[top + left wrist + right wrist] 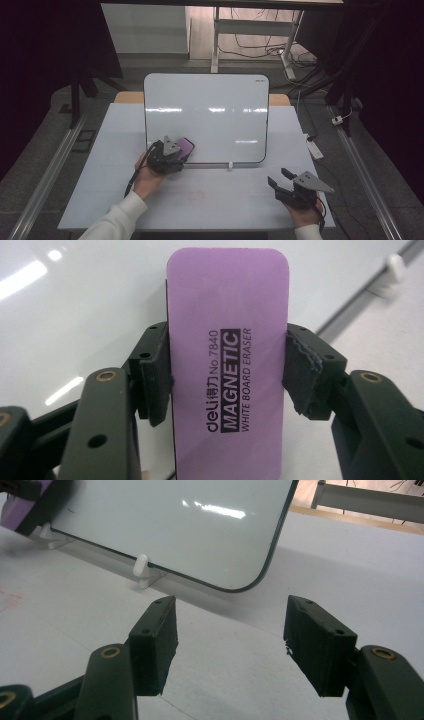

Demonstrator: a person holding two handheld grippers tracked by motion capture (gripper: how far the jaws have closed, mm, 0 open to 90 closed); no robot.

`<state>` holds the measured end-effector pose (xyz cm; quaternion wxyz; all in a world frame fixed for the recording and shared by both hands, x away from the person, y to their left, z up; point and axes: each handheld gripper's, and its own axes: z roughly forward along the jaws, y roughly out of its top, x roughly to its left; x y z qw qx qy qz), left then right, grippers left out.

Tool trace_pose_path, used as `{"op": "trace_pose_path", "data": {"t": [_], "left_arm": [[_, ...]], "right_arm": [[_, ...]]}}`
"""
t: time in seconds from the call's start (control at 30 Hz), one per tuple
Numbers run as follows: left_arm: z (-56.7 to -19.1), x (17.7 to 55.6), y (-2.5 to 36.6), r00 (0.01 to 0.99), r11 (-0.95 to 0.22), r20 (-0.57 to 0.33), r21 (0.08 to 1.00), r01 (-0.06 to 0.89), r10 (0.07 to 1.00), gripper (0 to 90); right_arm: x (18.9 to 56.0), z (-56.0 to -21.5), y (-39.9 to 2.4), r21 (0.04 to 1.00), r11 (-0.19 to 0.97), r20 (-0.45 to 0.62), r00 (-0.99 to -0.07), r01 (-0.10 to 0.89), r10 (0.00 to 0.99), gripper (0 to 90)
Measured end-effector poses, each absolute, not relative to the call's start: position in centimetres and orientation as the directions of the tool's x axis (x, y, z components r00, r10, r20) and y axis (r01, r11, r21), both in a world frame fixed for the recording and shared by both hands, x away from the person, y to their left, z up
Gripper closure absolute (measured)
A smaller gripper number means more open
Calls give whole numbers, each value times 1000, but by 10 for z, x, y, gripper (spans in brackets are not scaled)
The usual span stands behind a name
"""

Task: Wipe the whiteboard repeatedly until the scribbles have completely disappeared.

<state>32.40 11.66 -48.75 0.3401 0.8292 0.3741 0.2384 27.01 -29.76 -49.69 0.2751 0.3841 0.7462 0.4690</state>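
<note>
A white board [207, 115] stands tilted on small white feet on the table; its lower right corner shows in the right gripper view [175, 525]. My left gripper [172, 150] is shut on a purple magnetic whiteboard eraser [186, 147], held at the board's lower left part. In the left gripper view the eraser [227, 360] sits upright between both pads [155, 380], printed face toward the camera, with the board's surface [75, 305] behind it. My right gripper [279, 181] rests open near the table's front right; its jaws [227, 645] stand apart over bare table.
The white table [115, 150] ends close behind the board. A white foot clip [141, 570] holds the board's lower edge. Beyond the table stand a desk frame with cables [260, 45], dark stands and a power strip [316, 149] on the floor at right.
</note>
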Motion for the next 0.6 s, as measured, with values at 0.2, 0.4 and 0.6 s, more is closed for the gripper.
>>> {"op": "trace_pose_path", "data": {"t": [0.2, 0.4, 0.6], "left_arm": [[-493, 321, 90, 661, -526, 128, 723, 448, 739, 418], [-498, 323, 69, 695, -550, 117, 709, 442, 709, 418], [-495, 325, 72, 693, -526, 91, 723, 448, 715, 418]], "right_arm": [[271, -497, -297, 912, 266, -51, -557, 313, 829, 375], [270, -497, -297, 912, 264, -49, -557, 313, 829, 375], [271, -498, -297, 912, 264, -46, -560, 315, 827, 375]]}}
